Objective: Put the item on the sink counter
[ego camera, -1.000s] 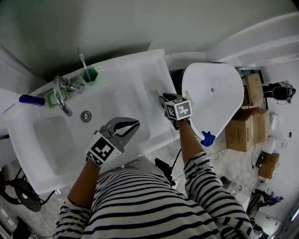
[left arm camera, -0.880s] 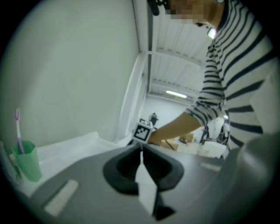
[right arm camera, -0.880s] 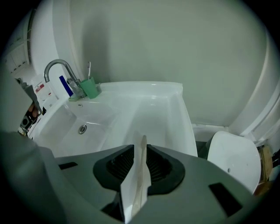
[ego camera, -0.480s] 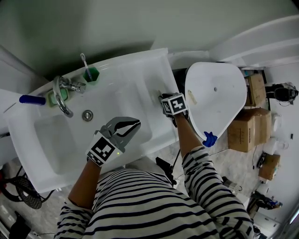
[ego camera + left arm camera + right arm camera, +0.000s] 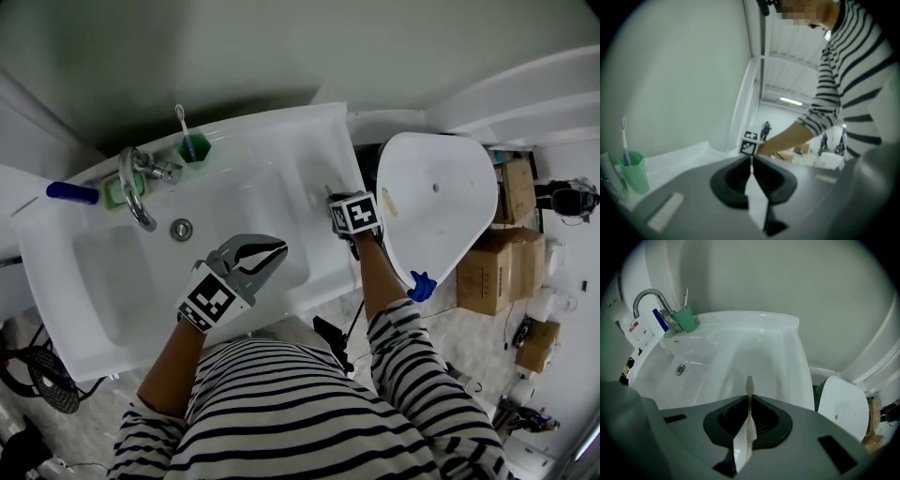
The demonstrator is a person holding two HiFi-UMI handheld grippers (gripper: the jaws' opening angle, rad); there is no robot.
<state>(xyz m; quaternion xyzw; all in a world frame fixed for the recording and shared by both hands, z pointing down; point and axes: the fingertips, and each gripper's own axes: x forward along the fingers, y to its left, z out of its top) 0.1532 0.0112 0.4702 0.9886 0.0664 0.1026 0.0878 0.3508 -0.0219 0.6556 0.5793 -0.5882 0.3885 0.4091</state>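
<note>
A thin beige stick-like item (image 5: 749, 383) pokes out from between my right gripper's jaws. The right gripper (image 5: 337, 200) points steeply down over the right end of the white sink counter (image 5: 323, 150). Its jaws have just been closing, and they now press on the item's lower part, which is hidden between the pads. In the right gripper view (image 5: 749, 397) the counter's flat right section (image 5: 759, 352) lies just beyond the item's tip. My left gripper (image 5: 275, 249) hovers over the basin, shut with nothing in it (image 5: 751, 161).
A curved faucet (image 5: 138, 192) stands at the back left, beside a green cup (image 5: 195, 148) holding a toothbrush and a blue-handled thing (image 5: 71, 192). The drain (image 5: 182, 229) sits in the basin. A white toilet lid (image 5: 441, 202) and cardboard boxes (image 5: 492, 272) are to the right.
The right gripper has dipped a little toward the counter's right end. The left gripper has kept its place over the basin.
</note>
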